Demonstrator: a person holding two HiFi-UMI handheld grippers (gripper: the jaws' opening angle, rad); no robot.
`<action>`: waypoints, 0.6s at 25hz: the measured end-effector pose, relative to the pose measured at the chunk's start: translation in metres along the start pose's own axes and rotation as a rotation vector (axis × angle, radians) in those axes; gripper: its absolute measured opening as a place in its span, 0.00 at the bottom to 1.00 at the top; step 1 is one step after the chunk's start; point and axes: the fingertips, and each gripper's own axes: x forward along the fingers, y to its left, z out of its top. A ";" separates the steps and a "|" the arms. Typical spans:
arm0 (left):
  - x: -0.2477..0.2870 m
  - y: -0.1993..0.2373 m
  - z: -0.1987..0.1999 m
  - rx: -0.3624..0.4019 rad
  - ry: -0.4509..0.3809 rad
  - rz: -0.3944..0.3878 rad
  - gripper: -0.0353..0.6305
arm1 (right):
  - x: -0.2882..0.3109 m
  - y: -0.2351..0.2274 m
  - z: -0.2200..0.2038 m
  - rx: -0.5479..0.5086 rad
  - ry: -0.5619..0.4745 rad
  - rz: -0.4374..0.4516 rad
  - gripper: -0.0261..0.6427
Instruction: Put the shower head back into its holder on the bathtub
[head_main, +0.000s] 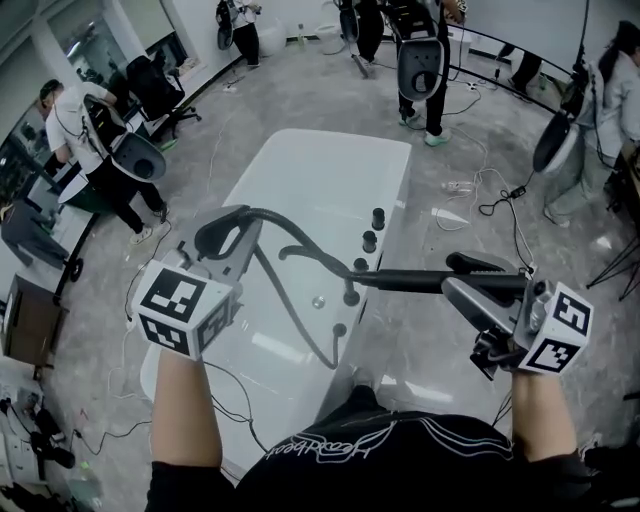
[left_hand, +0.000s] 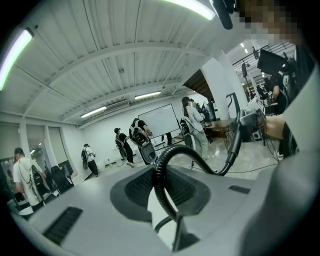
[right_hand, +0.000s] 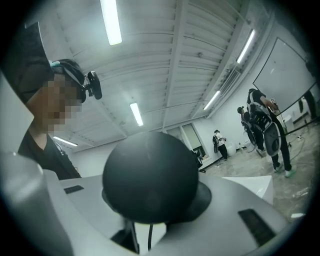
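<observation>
A white bathtub lies ahead of me in the head view. Along its right rim stands a row of black fittings; I cannot tell which one is the holder. My right gripper is shut on the black shower head, whose handle points left, level above the rim. In the right gripper view the round head fills the space between the jaws. My left gripper is shut on the black ribbed hose, raised above the tub. In the left gripper view the hose arcs up and right toward the handle.
Several people with gripper rigs stand on the grey floor beyond the tub, one near its left side. Cables trail on the floor to the right. A dark stand sits at the left edge.
</observation>
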 end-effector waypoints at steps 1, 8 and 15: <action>0.002 0.004 0.005 0.006 -0.007 0.000 0.15 | 0.002 -0.001 0.003 0.000 -0.009 0.000 0.23; 0.016 0.022 0.022 0.028 -0.040 -0.003 0.15 | 0.008 -0.013 0.018 0.004 -0.054 -0.007 0.23; 0.028 0.033 0.005 0.006 -0.012 -0.007 0.15 | 0.026 -0.032 0.008 0.022 -0.023 0.006 0.23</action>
